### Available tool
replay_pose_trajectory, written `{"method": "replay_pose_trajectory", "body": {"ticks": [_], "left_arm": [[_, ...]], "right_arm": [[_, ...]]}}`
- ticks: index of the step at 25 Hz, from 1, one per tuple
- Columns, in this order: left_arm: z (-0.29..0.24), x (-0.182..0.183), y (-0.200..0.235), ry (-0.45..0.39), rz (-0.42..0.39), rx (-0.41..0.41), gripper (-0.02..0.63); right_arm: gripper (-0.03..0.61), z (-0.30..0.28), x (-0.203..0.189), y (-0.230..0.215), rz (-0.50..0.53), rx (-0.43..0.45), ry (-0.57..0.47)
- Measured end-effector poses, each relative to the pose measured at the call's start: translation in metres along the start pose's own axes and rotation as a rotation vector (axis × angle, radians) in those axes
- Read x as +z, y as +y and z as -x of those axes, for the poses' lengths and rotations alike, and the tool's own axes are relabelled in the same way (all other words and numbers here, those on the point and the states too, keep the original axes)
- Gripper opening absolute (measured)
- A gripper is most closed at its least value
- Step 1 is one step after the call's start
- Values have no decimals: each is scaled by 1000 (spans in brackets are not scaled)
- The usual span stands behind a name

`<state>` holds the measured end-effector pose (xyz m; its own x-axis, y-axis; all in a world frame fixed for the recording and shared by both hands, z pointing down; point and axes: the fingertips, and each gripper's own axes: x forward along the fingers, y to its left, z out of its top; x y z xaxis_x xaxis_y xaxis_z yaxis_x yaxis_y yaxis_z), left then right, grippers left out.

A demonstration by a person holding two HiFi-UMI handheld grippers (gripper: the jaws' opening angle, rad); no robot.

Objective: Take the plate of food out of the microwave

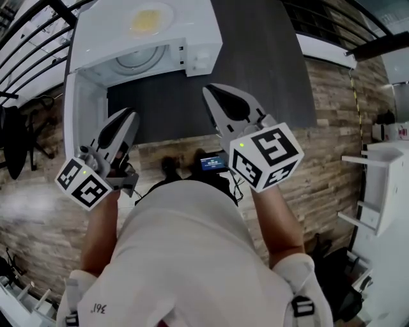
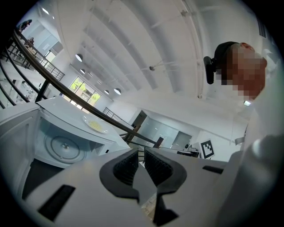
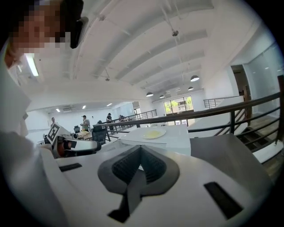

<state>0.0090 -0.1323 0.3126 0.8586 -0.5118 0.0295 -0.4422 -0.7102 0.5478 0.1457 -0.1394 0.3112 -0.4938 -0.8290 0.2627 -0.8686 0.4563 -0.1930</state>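
Note:
A white plate of yellow food (image 1: 150,19) rests on top of the white microwave (image 1: 198,38), not inside it. The microwave door (image 1: 83,121) hangs open to the left, and the glass turntable (image 1: 140,59) inside is bare. Both grippers are held back near my chest, well short of the microwave. My left gripper (image 1: 131,115) has a narrow gap between its pads with nothing in it. My right gripper (image 1: 214,92) is shut and empty. The plate (image 2: 94,125) also shows in the left gripper view above the turntable (image 2: 65,146), and the plate (image 3: 153,133) shows far ahead in the right gripper view.
The microwave stands on a dark counter (image 1: 255,64) that runs to the right. A black railing (image 1: 25,38) crosses behind on the left. A white shelf unit (image 1: 377,185) stands at the right over the wood-plank floor (image 1: 332,128).

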Motion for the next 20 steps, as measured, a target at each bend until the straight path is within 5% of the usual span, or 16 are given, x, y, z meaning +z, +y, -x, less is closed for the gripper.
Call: {"method": "replay_pose_trajectory", "body": {"ticks": [20], "left_arm": [[13,-28,-12,33,27,-5,44]], "right_arm": [[0,17,-29,10,28,-9,50]]}}
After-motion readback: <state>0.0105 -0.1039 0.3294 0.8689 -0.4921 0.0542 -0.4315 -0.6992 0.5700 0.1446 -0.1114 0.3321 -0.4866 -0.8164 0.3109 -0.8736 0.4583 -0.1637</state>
